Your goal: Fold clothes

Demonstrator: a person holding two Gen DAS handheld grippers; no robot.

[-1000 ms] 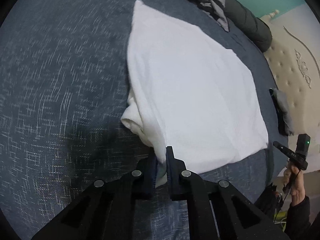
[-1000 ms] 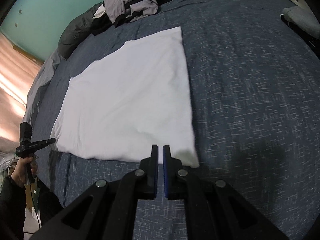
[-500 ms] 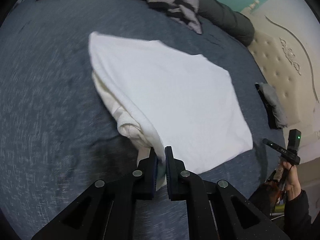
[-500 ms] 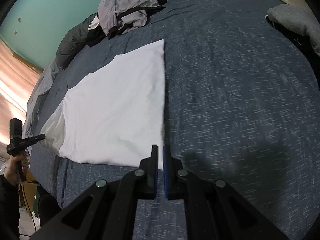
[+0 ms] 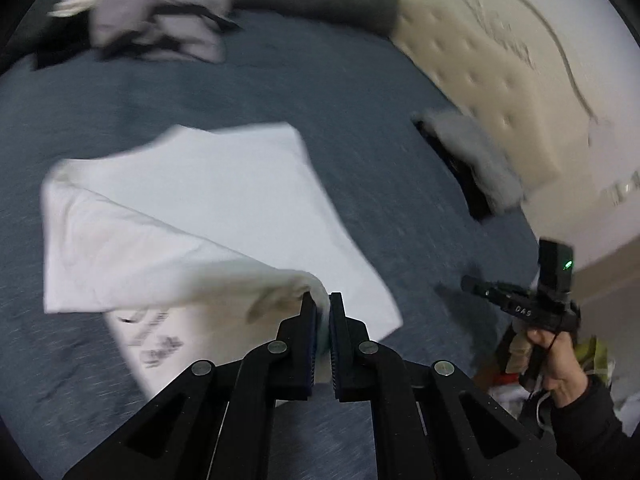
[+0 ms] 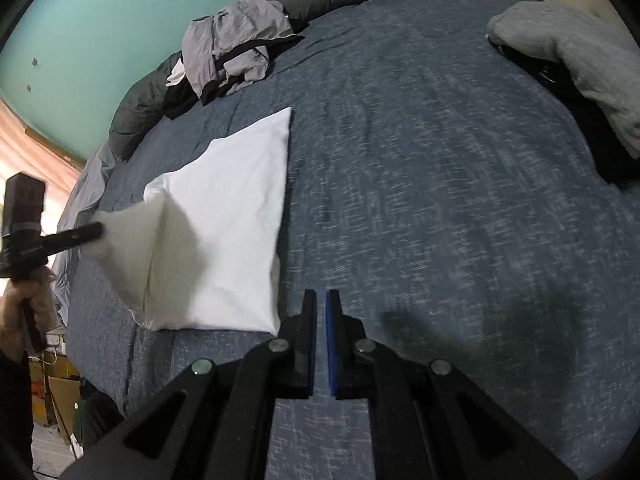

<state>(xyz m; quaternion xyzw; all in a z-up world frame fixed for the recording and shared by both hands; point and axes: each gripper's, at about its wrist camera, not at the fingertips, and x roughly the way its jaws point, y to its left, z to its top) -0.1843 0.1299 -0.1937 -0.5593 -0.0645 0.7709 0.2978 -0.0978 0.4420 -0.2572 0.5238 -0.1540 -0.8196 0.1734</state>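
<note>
One white shirt (image 5: 208, 200) is pinched by the left gripper (image 5: 322, 305); the right gripper (image 6: 321, 300) is closed, empty.

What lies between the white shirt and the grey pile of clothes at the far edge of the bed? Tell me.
Nothing but bare blue bedspread: in the right wrist view the white shirt and the grey pile of clothes lie apart, with only fabric between.
</note>
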